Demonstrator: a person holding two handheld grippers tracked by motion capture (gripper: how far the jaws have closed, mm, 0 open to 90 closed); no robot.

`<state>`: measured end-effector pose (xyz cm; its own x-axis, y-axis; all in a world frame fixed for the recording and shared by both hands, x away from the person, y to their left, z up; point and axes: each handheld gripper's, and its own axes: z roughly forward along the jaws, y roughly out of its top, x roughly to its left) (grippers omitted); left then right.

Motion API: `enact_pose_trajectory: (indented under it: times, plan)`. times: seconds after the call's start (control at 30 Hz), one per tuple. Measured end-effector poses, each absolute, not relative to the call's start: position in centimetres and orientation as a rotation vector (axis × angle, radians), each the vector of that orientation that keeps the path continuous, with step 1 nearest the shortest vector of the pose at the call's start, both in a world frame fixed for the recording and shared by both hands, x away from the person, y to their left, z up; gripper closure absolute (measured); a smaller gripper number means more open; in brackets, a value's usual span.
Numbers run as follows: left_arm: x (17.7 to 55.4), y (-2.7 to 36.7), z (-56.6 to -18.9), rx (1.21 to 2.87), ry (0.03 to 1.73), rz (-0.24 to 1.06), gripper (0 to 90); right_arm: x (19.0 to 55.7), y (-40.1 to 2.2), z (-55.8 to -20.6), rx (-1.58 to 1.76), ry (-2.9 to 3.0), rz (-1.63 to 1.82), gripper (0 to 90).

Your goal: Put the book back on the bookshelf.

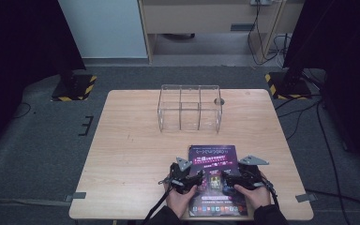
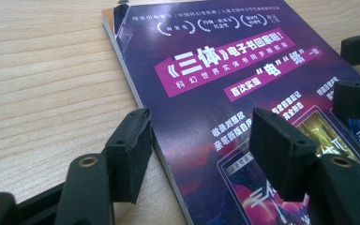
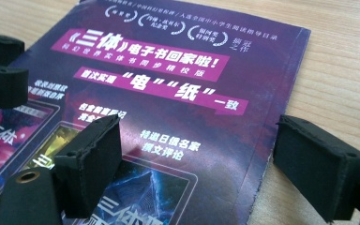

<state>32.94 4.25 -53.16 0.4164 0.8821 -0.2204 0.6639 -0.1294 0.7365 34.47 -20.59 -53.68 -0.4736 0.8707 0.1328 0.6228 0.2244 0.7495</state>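
A thin book with a purple cover [image 1: 212, 157] lies flat on the wooden table [image 1: 131, 154], near its front edge. My left gripper [image 1: 198, 177] rests low over the book's left side, held in a hand. Its jaws are open and straddle the book's left edge [image 2: 168, 173], one pad on the wood side and one over the cover, neither pressing. My right gripper [image 1: 228, 180] sits over the book's right side. In the right gripper view the right gripper [image 3: 201, 150] is open across the book's right edge [image 3: 262, 168]. The two grippers' fingers [image 2: 356, 96] stand close together over the cover.
A clear plastic box [image 1: 190, 112] with three compartments stands at the back middle of the table, beside a round cable hole [image 1: 219, 101]. Bare wood lies to the left and between box and book. Striped stand feet [image 1: 75, 86] sit on the floor beyond.
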Motion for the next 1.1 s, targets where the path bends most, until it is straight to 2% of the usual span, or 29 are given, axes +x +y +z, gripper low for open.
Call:
enact_pose_trajectory:
  times: [0.47, 0.7, 1.1]
  plan:
    - [32.9, 5.1, -53.4, 1.753, 1.385, 0.284, 48.2, 34.4, -21.0, -53.7, 1.457, 2.145, 1.174, 18.2]
    - [32.5, 5.8, -52.6, 1.660, 1.318, 0.227, 50.9, 34.5, -21.0, -53.7, 1.461, 2.142, 1.180, 18.3]
    - [32.4, 4.6, -52.8, 1.709, 1.191, 0.127, 45.9, 34.5, -21.3, -53.7, 1.488, 2.131, 1.217, 20.2]
